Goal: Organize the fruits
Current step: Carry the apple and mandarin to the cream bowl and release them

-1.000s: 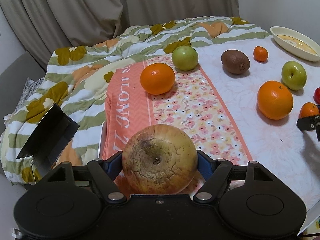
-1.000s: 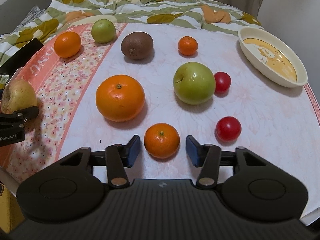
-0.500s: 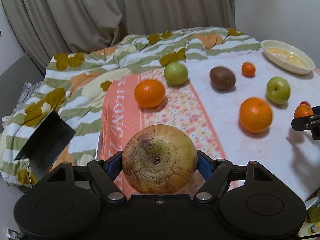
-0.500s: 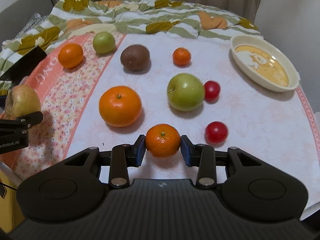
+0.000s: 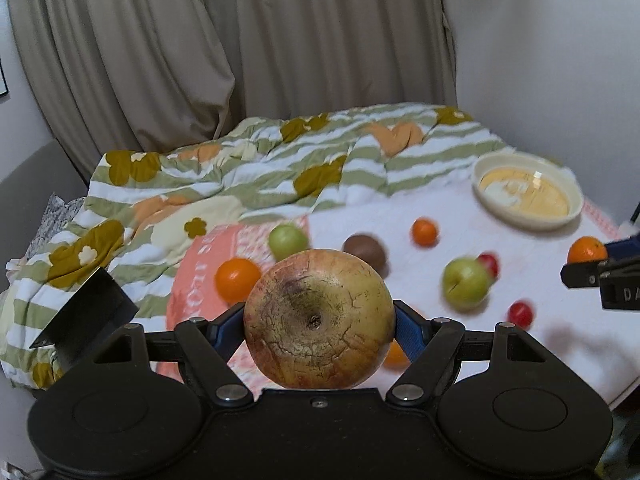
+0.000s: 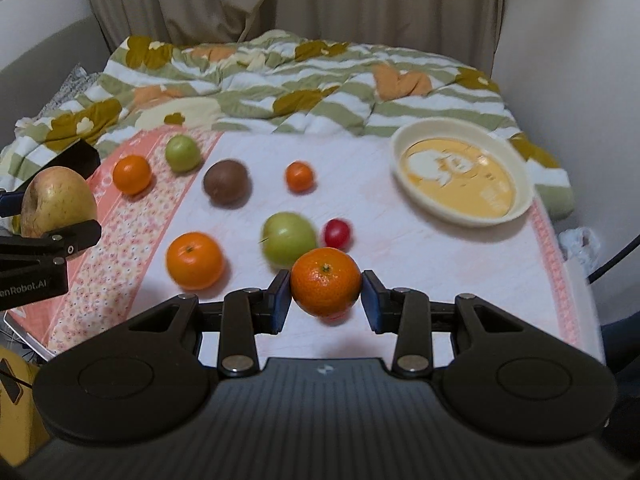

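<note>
My left gripper (image 5: 319,326) is shut on a large yellow-red apple (image 5: 319,319) and holds it above the bed; the apple also shows in the right wrist view (image 6: 56,202). My right gripper (image 6: 325,298) is shut on a small mandarin (image 6: 325,287), lifted above the white cloth; it also shows in the left wrist view (image 5: 587,250). On the cloth lie a big orange (image 6: 195,260), a green apple (image 6: 289,238), a kiwi (image 6: 226,182), a small mandarin (image 6: 299,176), an orange (image 6: 131,174), a small green apple (image 6: 183,153) and a red tomato (image 6: 337,233).
A cream bowl (image 6: 524,200) stands at the back right of the cloth. A crumpled green-striped duvet (image 6: 280,88) lies behind. A second red tomato (image 5: 520,313) lies near the front edge. Curtains and walls close off the back and right.
The right gripper closed on the small mandarin and lifted it off the cloth. Both grippers rose and pulled back; the left one still holds the apple.
</note>
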